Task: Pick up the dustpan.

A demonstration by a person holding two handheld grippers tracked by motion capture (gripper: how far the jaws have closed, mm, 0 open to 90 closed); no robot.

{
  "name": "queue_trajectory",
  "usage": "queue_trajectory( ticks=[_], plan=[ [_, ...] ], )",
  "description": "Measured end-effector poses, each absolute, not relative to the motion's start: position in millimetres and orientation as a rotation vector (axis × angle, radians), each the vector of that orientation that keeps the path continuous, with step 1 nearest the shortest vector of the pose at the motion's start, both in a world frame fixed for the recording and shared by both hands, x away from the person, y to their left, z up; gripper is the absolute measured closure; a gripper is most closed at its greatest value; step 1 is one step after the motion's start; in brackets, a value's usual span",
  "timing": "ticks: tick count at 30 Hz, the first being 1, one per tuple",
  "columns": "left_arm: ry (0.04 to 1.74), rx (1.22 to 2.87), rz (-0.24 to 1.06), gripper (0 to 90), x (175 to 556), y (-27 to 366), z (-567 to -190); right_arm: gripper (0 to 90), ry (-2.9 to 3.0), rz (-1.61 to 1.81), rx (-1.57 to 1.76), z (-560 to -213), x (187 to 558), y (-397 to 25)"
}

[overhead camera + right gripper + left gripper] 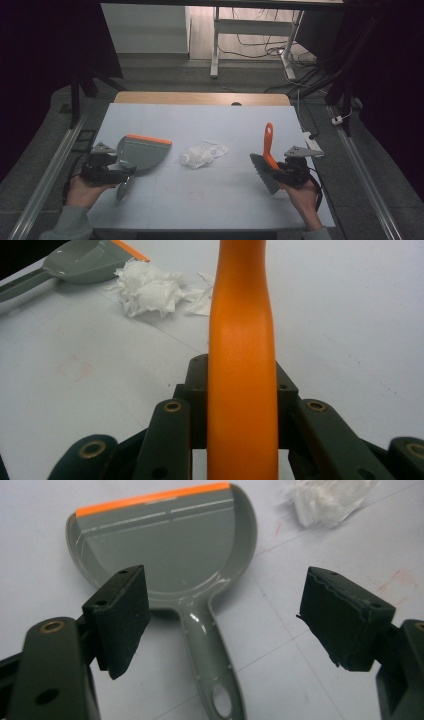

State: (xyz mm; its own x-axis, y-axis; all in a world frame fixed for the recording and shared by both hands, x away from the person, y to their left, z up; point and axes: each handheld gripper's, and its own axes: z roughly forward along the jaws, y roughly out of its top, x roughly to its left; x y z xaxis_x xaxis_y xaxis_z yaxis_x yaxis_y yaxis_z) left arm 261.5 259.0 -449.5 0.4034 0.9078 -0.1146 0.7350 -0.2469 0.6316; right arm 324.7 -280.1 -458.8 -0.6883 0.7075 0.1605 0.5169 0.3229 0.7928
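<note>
left gripper (119,172) sits over the grey dustpan (142,152), jaws spread wide and holding nothing. in the left gripper view the dustpan's handle (212,665) runs up between the two black pads (122,617), clear of both, and the pan itself lies flat just beyond the fingertips with its orange lip (152,498) on the far edge. past the right-hand pad, up and away, there's the crumpled white paper (327,497) on the table (325,570).

over on the other side, the right gripper (281,170) is clamped tight on the orange handle (241,365) of the brush (267,162). in the right gripper view that handle rises straight up between the closed jaws. from the high view the grey bristles (265,173) hang to the left of the fingers, angled down toward the table. the paper (150,290) lies ahead and left of these jaws, with the dustpan (82,260) just behind it.
</note>
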Motion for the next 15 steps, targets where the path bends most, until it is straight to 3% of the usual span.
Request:
queue_trajectory(
  ticks=[15],
  plan=[
    [1.517,2.138,0.302,19.7,274.8,259.9,-487.0,70.1,2.376,1.290,1.119,-460.0,325.2,-279.9]
  ],
)
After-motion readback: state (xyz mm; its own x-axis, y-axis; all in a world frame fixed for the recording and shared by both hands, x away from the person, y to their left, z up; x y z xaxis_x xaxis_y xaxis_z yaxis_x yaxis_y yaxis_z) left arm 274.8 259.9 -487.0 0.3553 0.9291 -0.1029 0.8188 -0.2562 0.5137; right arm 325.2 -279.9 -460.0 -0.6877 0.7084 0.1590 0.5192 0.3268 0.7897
